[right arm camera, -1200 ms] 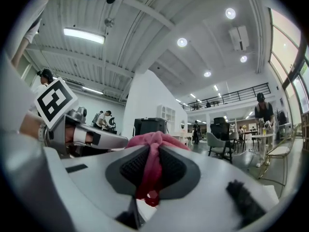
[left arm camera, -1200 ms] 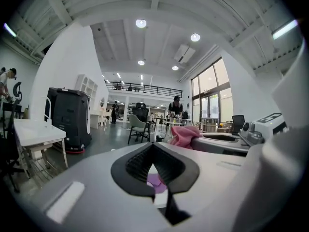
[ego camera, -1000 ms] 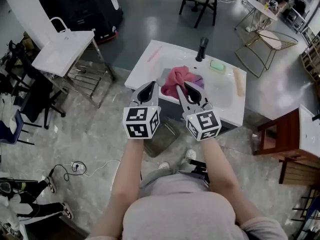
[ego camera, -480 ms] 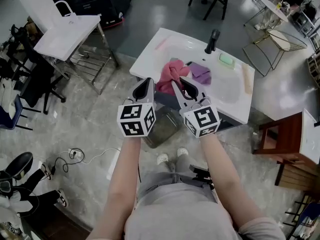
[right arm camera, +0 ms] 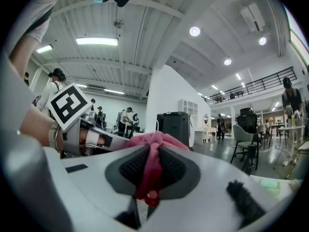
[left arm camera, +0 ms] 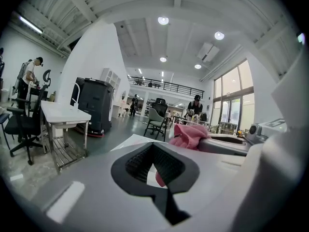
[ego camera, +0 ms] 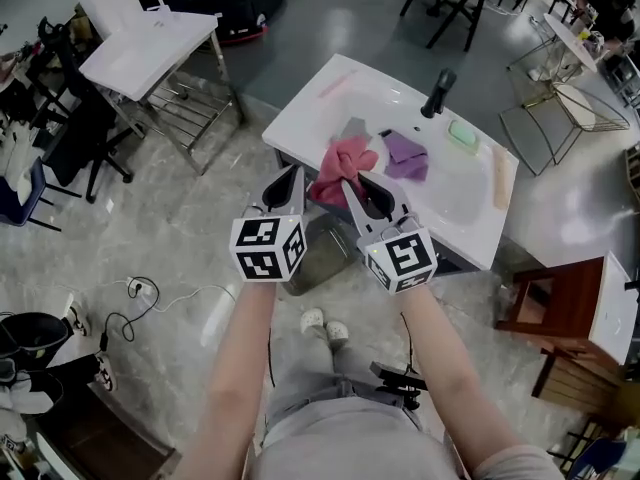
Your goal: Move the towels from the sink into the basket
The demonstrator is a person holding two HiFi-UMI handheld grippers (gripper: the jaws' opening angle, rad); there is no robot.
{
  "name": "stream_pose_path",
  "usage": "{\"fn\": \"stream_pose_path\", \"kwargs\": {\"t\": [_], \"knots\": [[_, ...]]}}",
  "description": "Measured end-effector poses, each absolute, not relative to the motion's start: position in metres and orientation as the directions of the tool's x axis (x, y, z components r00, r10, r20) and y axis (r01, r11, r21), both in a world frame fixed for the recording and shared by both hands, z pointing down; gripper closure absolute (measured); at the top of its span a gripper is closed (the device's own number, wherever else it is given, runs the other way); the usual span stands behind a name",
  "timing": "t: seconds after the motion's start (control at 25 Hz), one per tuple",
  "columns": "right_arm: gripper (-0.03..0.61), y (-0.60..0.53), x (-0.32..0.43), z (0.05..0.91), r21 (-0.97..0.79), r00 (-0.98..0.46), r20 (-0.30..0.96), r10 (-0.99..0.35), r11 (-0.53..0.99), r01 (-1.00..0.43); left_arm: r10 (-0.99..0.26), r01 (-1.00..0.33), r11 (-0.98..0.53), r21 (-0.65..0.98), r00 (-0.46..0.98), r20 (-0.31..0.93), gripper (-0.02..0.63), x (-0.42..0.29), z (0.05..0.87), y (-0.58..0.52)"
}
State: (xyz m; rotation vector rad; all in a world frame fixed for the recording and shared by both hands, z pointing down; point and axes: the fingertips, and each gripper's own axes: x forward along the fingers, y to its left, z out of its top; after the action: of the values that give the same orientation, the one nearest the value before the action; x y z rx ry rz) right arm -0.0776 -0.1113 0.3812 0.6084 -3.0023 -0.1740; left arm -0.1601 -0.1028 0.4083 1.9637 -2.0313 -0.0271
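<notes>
Your right claw [ego camera: 352,186] is clenched on the pink towel [ego camera: 340,160], a fold pinched between its pads, and holds it at the near rim of the sink [ego camera: 330,93]. Your left claw [ego camera: 288,176] is drawn together beside it, gripping nothing. You are mid-carry: next, bring the towel out over the basket [ego camera: 322,253] on the floor below, lower it and let go. The purple towel [ego camera: 404,154] is not yet moved; it lies in the sink.
</notes>
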Motion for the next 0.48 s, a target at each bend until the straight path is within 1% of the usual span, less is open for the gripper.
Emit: {"fn": "stream_pose_path", "kwargs": {"t": [0.2, 0.48], "knots": [[0.514, -0.109, -0.074, 0.402, 0.114, -0.923, 0.078, -0.377, 0.923, -0.367, -0.971, -0.974, 0.053, 0.219, 0.001, 0.24, 0.611, -0.153, 0.427, -0.096], [0.514, -0.09, -0.081, 0.438, 0.078, -0.927, 0.138, -0.348, 0.937, -0.34, -0.961, -0.962, 0.081, 0.261, -0.007, 0.275, 0.611, -0.156, 0.46, -0.079]]}}
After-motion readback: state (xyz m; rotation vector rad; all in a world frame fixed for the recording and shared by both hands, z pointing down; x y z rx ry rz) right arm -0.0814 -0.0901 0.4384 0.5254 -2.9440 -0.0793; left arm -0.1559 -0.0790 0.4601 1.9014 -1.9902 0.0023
